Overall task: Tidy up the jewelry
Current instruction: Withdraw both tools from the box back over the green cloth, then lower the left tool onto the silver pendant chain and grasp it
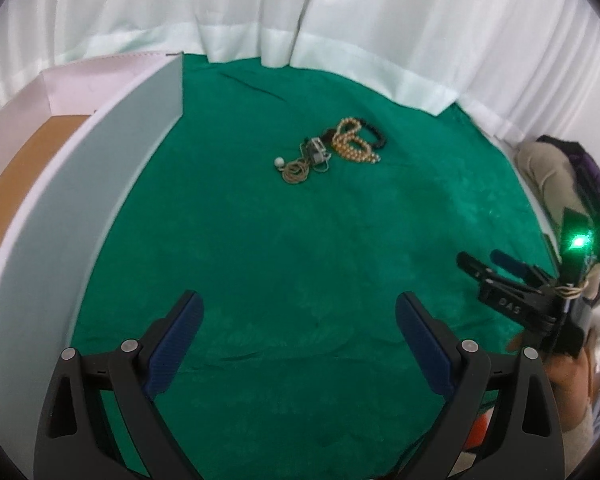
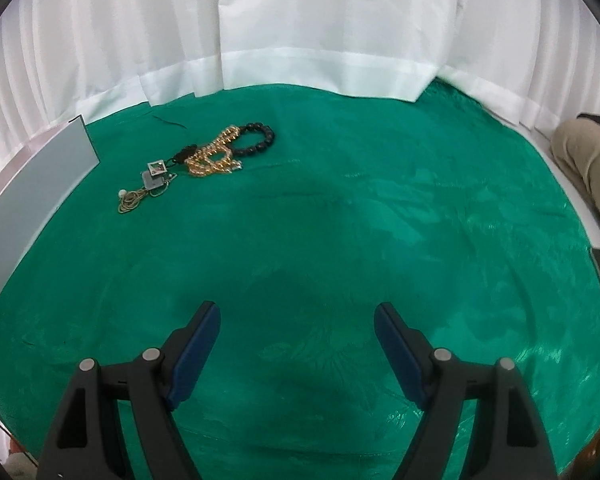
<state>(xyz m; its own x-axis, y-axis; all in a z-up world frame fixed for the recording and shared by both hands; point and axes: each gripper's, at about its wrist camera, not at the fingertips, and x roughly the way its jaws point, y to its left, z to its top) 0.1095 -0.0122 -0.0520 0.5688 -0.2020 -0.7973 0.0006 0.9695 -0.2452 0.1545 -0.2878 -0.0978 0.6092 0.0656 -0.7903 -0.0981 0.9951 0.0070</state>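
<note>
A small heap of jewelry lies on the green cloth [image 1: 300,240]: a golden bead necklace [image 1: 354,144], a black bead bracelet [image 1: 376,134], a square pendant [image 1: 317,151] and a thin chain with a white pearl [image 1: 279,163]. In the right wrist view the same heap lies at far left: golden beads [image 2: 212,156], black bracelet [image 2: 260,138], pendant [image 2: 156,170], chain [image 2: 129,200]. My left gripper [image 1: 299,308] is open and empty, well short of the heap. My right gripper [image 2: 297,320] is open and empty; it also shows in the left wrist view [image 1: 484,262] at the right.
A white box with a raised grey-white wall [image 1: 80,216] stands at the left edge of the cloth; the wall also shows in the right wrist view [image 2: 32,192]. White curtains [image 2: 300,32] hang behind. A person's knee [image 2: 584,152] is at the right.
</note>
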